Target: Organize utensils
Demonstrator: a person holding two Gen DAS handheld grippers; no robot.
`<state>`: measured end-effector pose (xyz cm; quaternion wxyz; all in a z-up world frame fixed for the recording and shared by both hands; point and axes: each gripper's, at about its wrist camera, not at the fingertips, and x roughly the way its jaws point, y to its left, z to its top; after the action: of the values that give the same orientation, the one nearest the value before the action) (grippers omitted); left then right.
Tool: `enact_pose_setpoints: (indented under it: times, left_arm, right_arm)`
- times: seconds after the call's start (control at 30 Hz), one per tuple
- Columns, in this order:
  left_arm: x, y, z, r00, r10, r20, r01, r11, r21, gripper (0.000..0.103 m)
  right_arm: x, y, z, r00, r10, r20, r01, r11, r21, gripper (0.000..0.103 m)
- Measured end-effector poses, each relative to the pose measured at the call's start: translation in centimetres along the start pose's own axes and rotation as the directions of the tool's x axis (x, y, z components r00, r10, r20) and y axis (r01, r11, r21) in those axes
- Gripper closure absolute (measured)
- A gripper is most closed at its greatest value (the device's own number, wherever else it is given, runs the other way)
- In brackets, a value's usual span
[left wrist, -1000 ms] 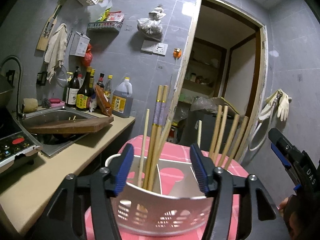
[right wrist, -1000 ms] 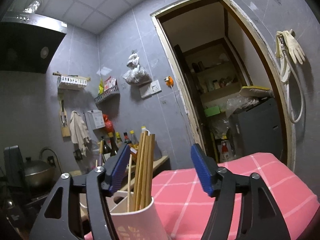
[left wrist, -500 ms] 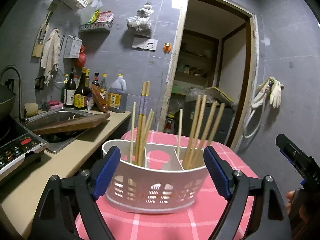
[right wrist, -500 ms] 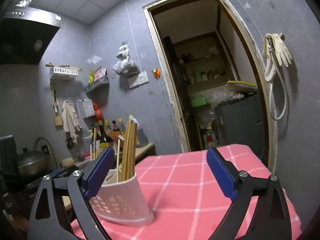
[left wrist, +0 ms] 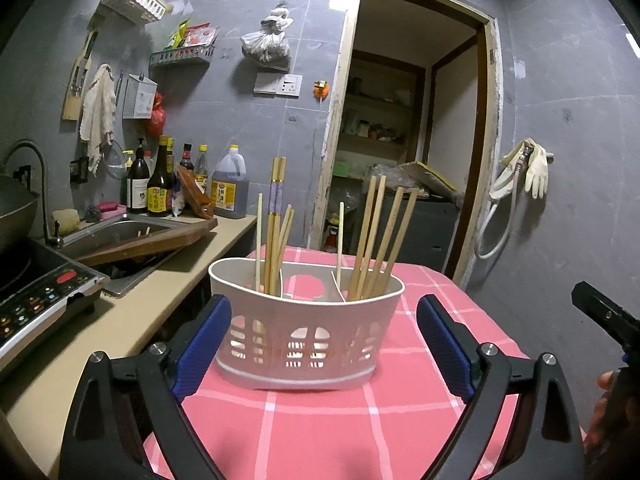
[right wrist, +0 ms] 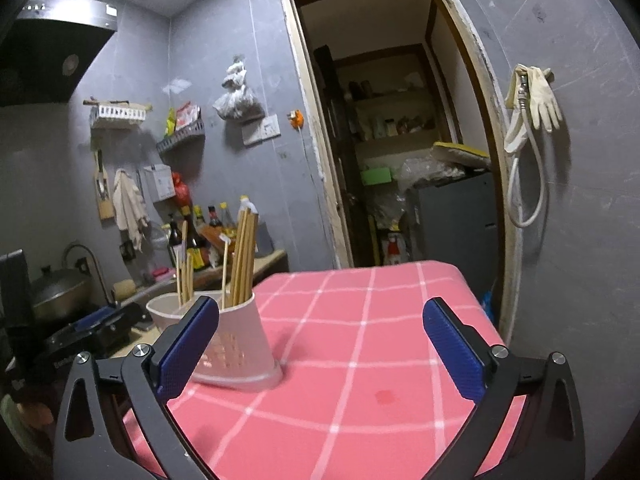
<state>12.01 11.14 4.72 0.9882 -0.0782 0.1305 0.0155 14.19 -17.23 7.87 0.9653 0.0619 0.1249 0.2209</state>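
Note:
A white slotted utensil basket [left wrist: 304,320] stands on the pink checked tablecloth [left wrist: 400,420]. Wooden chopsticks fill its left compartment [left wrist: 274,232] and right compartment [left wrist: 380,236]; the middle one looks empty. My left gripper [left wrist: 324,340] is just short of the basket, its jaws opening. The basket shows between the blue pads [left wrist: 204,344], which do not press on it. My right gripper [right wrist: 320,320] is over bare cloth, jaws opening, nothing between them. The basket [right wrist: 240,344] lies beyond its left pad [right wrist: 188,348]. The right gripper [left wrist: 604,316] also shows in the left wrist view.
Left of the table runs a beige counter [left wrist: 120,320] with a sink, a wooden board [left wrist: 152,240], sauce bottles [left wrist: 160,188] and an induction cooker [left wrist: 36,296]. Behind the table is an open doorway [left wrist: 400,140]. Gloves and a hose [right wrist: 532,112] hang on the right wall.
Both grippers have drawn back from the basket and their jaws have spread wider. The basket now shows whole on the cloth, and the right gripper has swung right of it.

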Motion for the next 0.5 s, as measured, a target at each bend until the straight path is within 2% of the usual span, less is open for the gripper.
enact_pose_setpoints:
  times: [0.27, 0.4, 0.5]
  left_arm:
    - [-2.7, -0.5, -0.8, 1.000, -0.017, -0.002, 0.017, 1.000, 0.010, 0.007]
    - [-3.7, -0.8, -1.5, 1.000, -0.011, -0.008, 0.011, 1.000, 0.021, 0.005]
    - [-4.6, -0.9, -2.4, 1.000, 0.005, -0.005, -0.004, 0.999, 0.032, 0.004]
  right_arm:
    - [-3.3, 0.3, -0.7, 0.996, -0.060, -0.061, 0.058, 0.998, -0.036, 0.000]
    - [-4.2, 0.3, -1.8, 0.995, -0.087, -0.058, 0.085, 0.996, -0.036, 0.000]
    - [-4.8, 0.5, -2.7, 0.991, -0.128, -0.026, 0.126, 0.990, -0.058, 0.000]
